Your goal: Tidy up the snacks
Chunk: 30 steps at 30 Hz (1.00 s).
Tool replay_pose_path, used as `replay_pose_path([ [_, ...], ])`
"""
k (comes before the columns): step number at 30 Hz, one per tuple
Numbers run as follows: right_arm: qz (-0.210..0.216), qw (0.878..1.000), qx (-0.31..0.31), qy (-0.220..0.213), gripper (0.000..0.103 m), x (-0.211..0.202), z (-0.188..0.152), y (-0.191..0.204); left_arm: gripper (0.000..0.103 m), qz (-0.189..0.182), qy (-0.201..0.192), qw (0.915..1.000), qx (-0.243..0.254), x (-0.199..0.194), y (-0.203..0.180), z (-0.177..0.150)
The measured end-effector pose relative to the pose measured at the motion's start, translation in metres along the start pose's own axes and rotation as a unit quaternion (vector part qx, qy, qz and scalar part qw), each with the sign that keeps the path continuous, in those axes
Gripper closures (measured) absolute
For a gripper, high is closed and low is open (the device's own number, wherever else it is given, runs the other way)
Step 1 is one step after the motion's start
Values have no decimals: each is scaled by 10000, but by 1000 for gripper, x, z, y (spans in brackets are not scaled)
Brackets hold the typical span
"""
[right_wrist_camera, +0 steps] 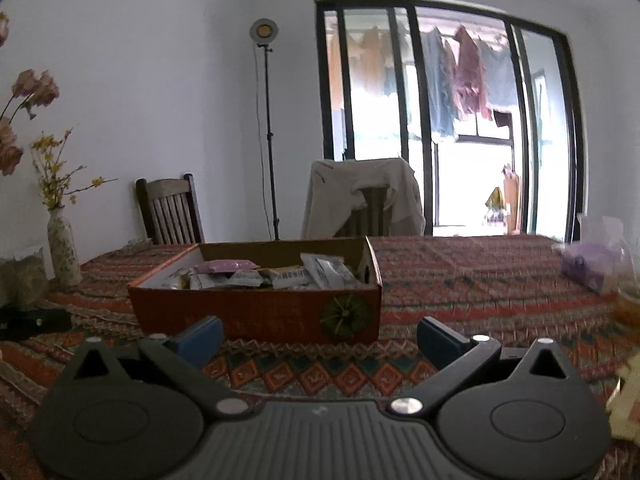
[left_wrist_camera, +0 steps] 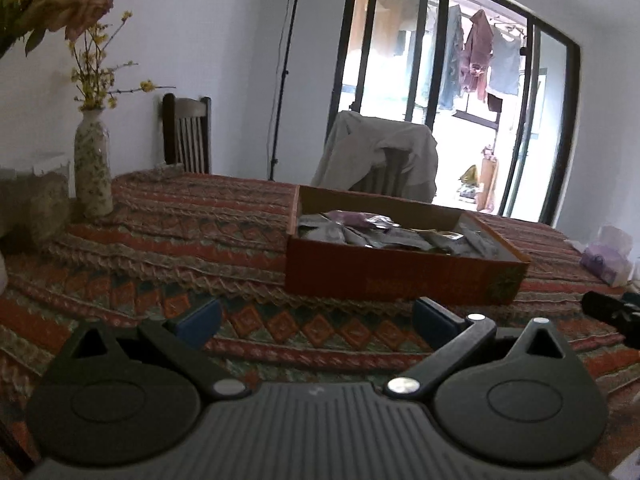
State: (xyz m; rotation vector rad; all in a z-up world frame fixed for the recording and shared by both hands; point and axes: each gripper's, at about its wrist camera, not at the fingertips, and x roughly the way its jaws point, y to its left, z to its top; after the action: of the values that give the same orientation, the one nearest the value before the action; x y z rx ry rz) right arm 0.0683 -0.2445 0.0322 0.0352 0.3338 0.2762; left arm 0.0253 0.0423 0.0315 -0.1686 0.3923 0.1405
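Both hand-held grippers, left [left_wrist_camera: 316,322] and right [right_wrist_camera: 318,336], hang released and empty facing the cardboard box [right_wrist_camera: 256,312] of snack packets [right_wrist_camera: 276,274] at 12 o'clock on the surface [right_wrist_camera: 480,280], staged to reach in.

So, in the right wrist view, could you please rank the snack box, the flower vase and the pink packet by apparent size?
1. Snack box, clearly largest.
2. Flower vase, though it stands farther back.
3. Pink packet, partly buried.

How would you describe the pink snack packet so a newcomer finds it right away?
Start at the patterned tablecloth and find the open orange cardboard box in the middle, in front of the cloth-draped chair. Inside, towards the box's left rear, lies the pink packet on top of the pile. It is the only pink one; its neighbours are silvery white.
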Motion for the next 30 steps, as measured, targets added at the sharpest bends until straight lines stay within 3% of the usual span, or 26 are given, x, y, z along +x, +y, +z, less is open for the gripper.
replay_pose_path([
  [5, -39, 10000, -16, 8, 0, -2, -1, 1, 0, -31, 42, 9996, 266, 2, -12, -7],
  [18, -39, 9998, 80, 173, 0, -1, -18, -2, 0, -265, 7, 9994, 240, 3, -21, -17],
  [30, -49, 9994, 92, 319, 0, -3, -28, -6, 0, -233, 112, 9993, 282, 2, -22, -27],
])
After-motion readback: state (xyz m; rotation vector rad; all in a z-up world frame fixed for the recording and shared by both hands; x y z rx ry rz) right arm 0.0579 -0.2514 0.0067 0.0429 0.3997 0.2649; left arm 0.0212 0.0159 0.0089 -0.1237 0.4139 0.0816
